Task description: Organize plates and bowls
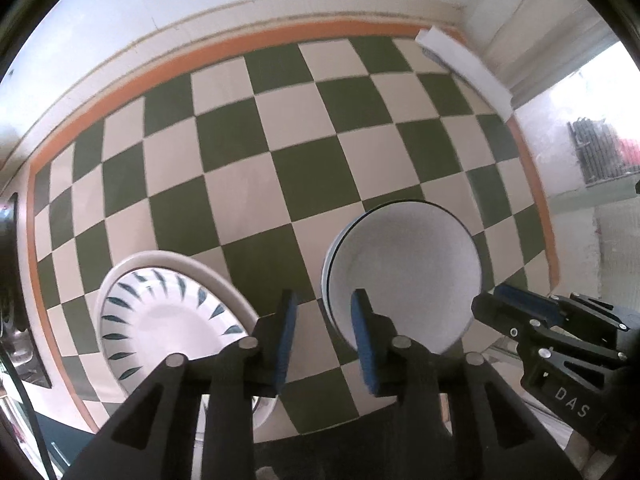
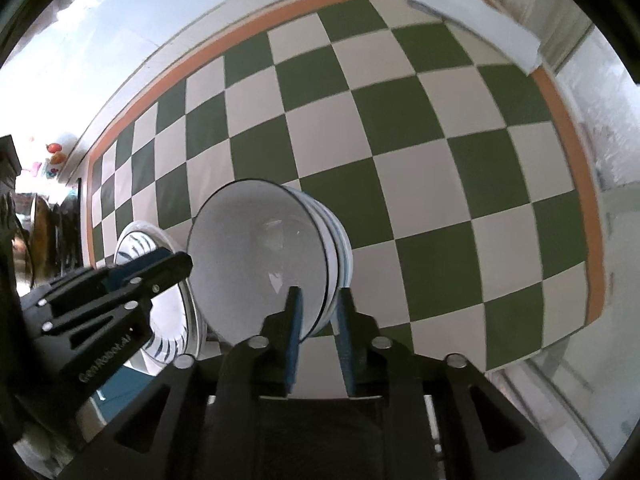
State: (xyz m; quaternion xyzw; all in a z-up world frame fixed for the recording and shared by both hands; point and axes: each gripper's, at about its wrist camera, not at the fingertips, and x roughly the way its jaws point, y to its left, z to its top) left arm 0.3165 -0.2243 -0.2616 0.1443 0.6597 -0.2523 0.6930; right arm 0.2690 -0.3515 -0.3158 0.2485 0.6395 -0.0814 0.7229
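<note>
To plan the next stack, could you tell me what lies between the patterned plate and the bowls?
Only bare checkered cloth; the left wrist view shows it between the plate and the bowls.

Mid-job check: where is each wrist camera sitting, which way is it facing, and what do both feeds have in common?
Left wrist: on the left gripper, looking steeply down on the checkered cloth; own open fingers, right gripper at right.
Right wrist: on the right gripper, looking down; fingers straddle the bowl stack rim; left gripper at left.
Shared: bowl stack, patterned plate, cloth.
</note>
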